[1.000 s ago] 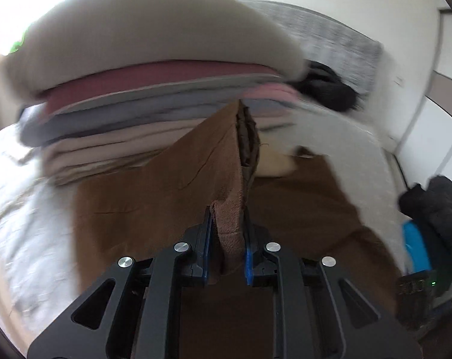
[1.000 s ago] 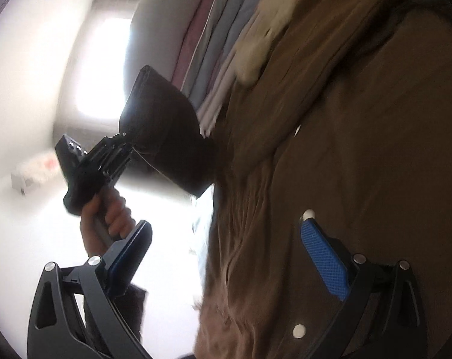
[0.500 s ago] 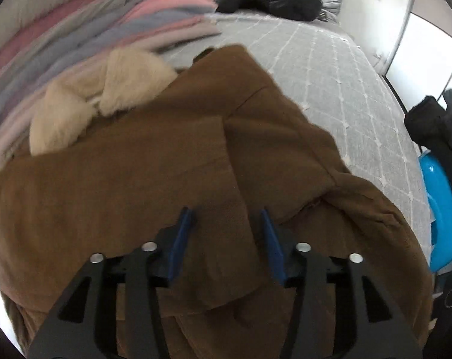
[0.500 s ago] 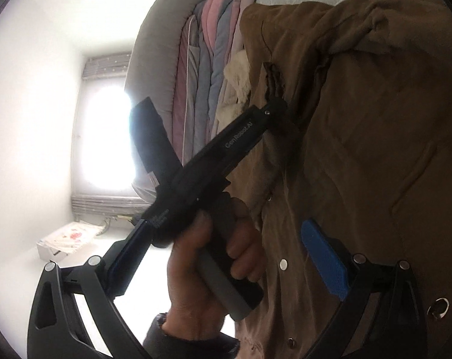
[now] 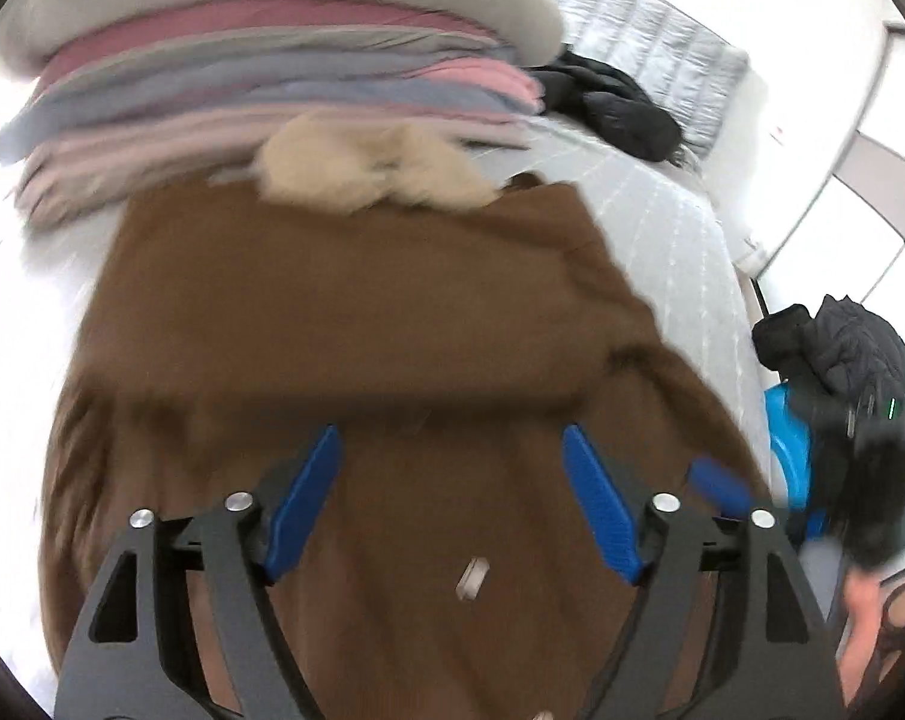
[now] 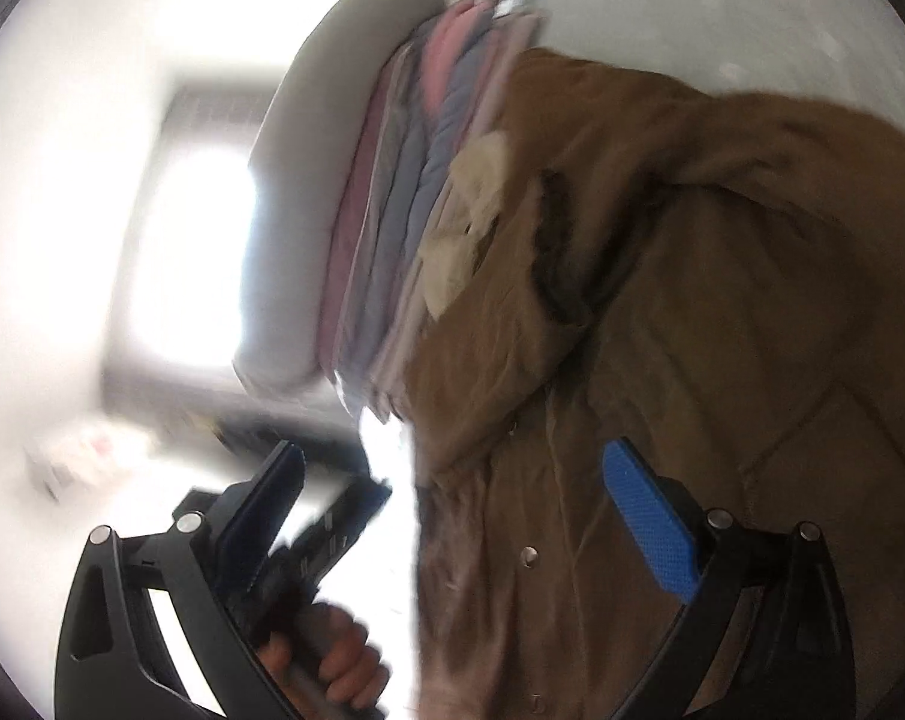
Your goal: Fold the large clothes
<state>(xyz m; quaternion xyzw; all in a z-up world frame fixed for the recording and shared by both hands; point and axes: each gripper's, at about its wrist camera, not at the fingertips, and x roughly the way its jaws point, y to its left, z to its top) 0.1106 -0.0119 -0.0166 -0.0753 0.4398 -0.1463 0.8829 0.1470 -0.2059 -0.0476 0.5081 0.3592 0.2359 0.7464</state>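
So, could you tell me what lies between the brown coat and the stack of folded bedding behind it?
In the left wrist view, the coat's cream fleece collar lies there, at the far edge of the brown coat and against the stack of folded bedding.

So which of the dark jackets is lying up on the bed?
The black jacket at the far end of the bed, beside the stack of folded bedding. The other dark jacket sits off the bed's right edge.

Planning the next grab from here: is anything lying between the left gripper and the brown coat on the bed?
Nothing visible. The left gripper, jaws opening and empty, hangs directly over the brown coat. The stack of folded bedding lies beyond the coat's cream collar, not in the path.
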